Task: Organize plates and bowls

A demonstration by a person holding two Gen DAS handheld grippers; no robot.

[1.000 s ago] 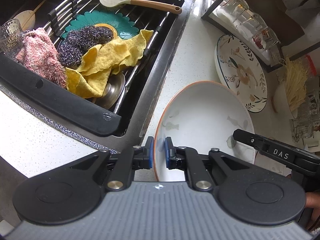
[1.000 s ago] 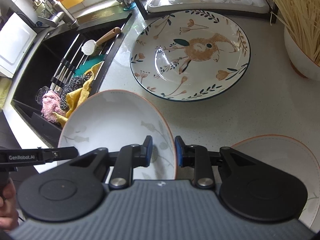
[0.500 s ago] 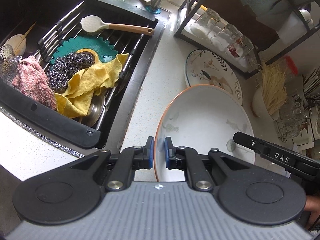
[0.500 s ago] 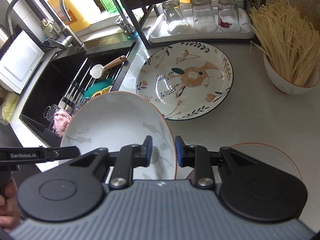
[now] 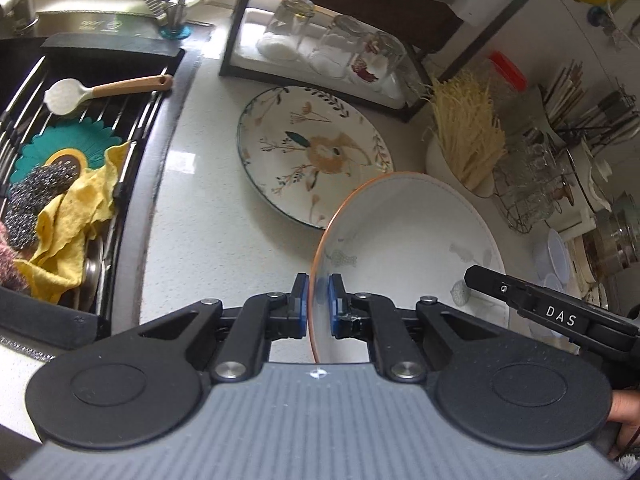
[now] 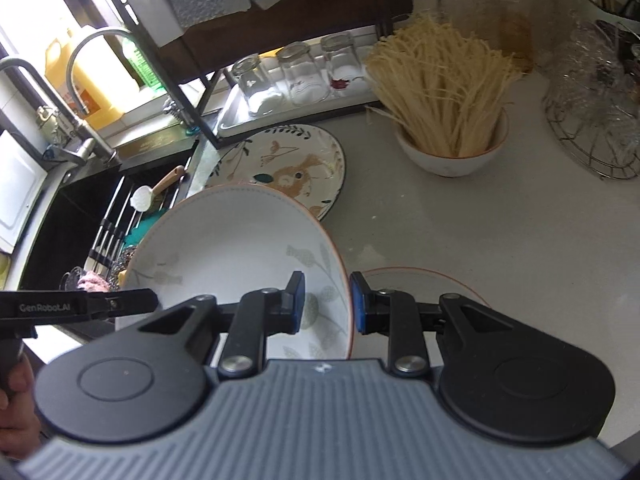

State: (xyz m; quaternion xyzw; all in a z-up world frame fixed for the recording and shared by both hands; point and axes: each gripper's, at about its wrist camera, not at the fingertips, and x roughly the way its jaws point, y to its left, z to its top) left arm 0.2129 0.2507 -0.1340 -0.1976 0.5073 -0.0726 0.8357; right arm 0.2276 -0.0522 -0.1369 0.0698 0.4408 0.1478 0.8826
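A white bowl with an orange rim (image 5: 408, 240) is held up over the counter between both grippers. My left gripper (image 5: 318, 306) is shut on its left rim. My right gripper (image 6: 327, 300) is shut on its right rim; the bowl (image 6: 236, 248) fills the middle of the right wrist view. A floral plate with a rabbit picture (image 5: 312, 152) lies flat on the counter beyond the bowl, also in the right wrist view (image 6: 288, 164). Another orange-rimmed white dish (image 6: 420, 284) lies on the counter under my right gripper, partly hidden.
A sink (image 5: 72, 152) with rack, cloths, scourers and a spoon is at left. A black shelf with upturned glasses (image 5: 328, 48) stands behind the plate. A bowl of dry noodles (image 6: 444, 92) and a wire basket of glassware (image 6: 600, 92) stand at right.
Both grippers have lifted the bowl higher and tilted back, so more of the shelf and back counter shows. The hold on the bowl's rim is unchanged.
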